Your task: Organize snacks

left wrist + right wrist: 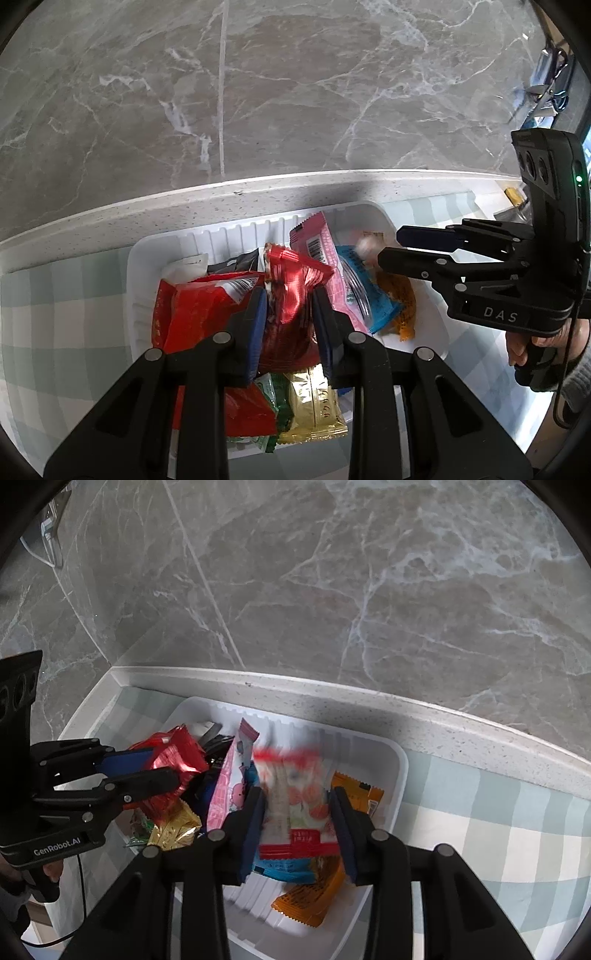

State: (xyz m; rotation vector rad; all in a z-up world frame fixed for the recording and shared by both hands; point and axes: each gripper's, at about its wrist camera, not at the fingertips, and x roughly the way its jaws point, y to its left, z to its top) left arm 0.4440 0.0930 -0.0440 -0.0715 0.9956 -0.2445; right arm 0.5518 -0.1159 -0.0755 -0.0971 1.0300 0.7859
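Crinkly red foil snack packet [291, 295] sits clamped in the left gripper [290, 325] above the white plastic tray [155, 254]. The right gripper [299, 823], jaws apart, has a blurred white-and-red packet [295, 801] between them. Both packets look light, soft and slippery, so the sealed edges are probably best to take.

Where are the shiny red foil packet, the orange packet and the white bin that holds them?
Shiny red foil packet [291, 295]: left wrist view, its crinkled middle.
Orange packet [306, 904]: right wrist view, its lower end.
White bin [395, 775]: right wrist view, its right rim.
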